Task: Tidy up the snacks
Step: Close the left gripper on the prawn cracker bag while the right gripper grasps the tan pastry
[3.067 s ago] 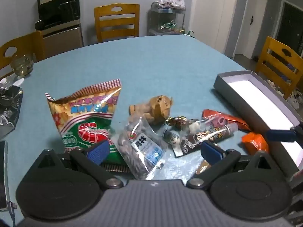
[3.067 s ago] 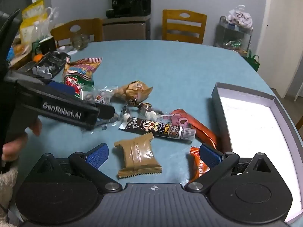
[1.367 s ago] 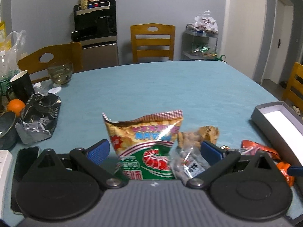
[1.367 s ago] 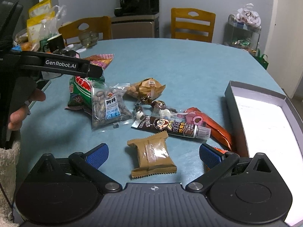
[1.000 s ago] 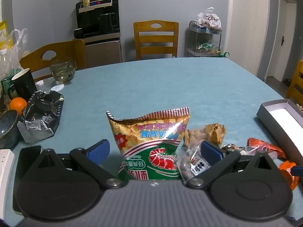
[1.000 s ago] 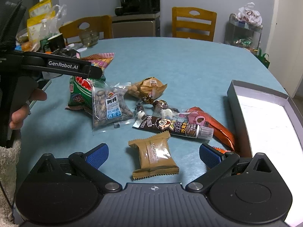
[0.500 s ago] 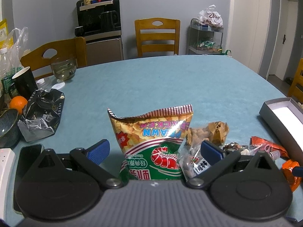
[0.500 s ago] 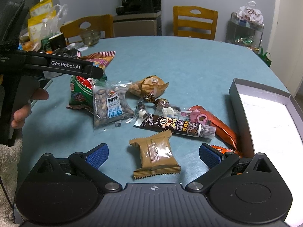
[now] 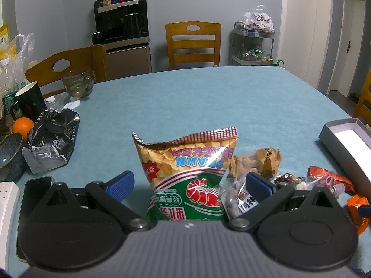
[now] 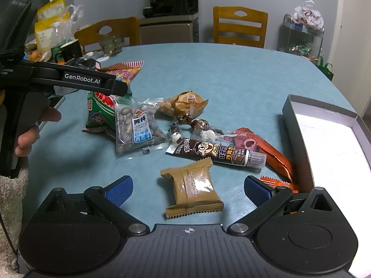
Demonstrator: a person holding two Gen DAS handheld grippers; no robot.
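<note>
Left tool [image 9: 189,183] astride prawn cracker bag [image 9: 187,169]

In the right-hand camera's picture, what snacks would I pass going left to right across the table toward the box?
Prawn cracker bag → melon seed packet → brown square packet → chocolate tube → orange wrapper → open grey box.

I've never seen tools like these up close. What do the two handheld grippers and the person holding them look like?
Each gripper is matte black plastic: a ribbed body, two round discs, and angled arms with silver pivot screws ending in blue textured fingers. The left gripper, seen from the side, bears white "GenRobot.AI" lettering. The right gripper has a small crosshair mark on its body. The hand shows a fuzzy beige sleeve.
</note>
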